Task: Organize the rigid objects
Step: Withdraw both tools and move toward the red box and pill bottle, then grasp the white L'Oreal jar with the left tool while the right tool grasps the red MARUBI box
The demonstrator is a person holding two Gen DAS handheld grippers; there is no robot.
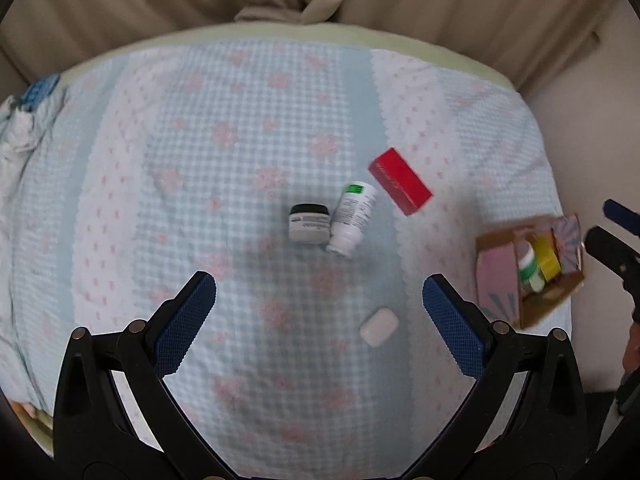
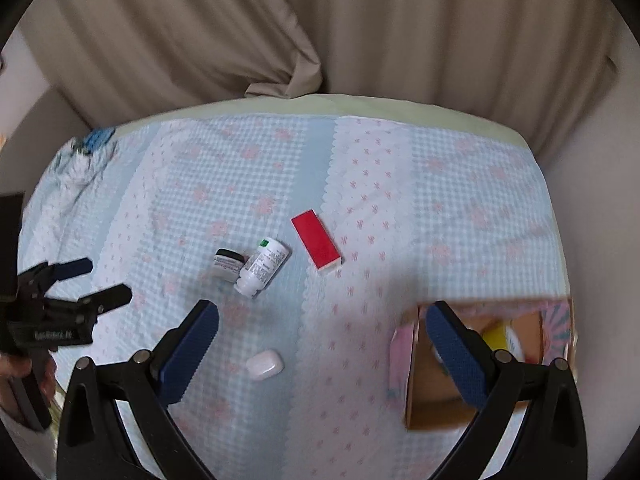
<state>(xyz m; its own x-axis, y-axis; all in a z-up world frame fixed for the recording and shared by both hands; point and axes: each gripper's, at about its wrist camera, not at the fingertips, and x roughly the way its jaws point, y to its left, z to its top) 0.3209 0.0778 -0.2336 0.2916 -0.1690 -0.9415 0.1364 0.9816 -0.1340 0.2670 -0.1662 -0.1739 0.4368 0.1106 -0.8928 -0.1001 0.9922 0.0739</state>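
Observation:
On the blue-and-pink checked bedspread lie a red box [image 1: 401,181] [image 2: 316,245], a white bottle with a green label [image 1: 352,219] [image 2: 262,267] on its side, a small black-lidded jar [image 1: 309,224] [image 2: 227,265] touching it, and a white rounded case [image 1: 379,326] [image 2: 264,364]. A cardboard box [image 1: 532,270] [image 2: 436,404] at the right holds a yellow item and a green-banded jar. My left gripper [image 1: 319,304] is open and empty above the bedspread, short of the jar. My right gripper [image 2: 322,334] is open and empty, its right finger over the cardboard box.
Beige curtains [image 2: 320,20] hang behind the bed. Bunched cloth [image 1: 24,120] lies at the far left corner. The bed edge and a pale wall are at the right. Each gripper shows at the edge of the other's view.

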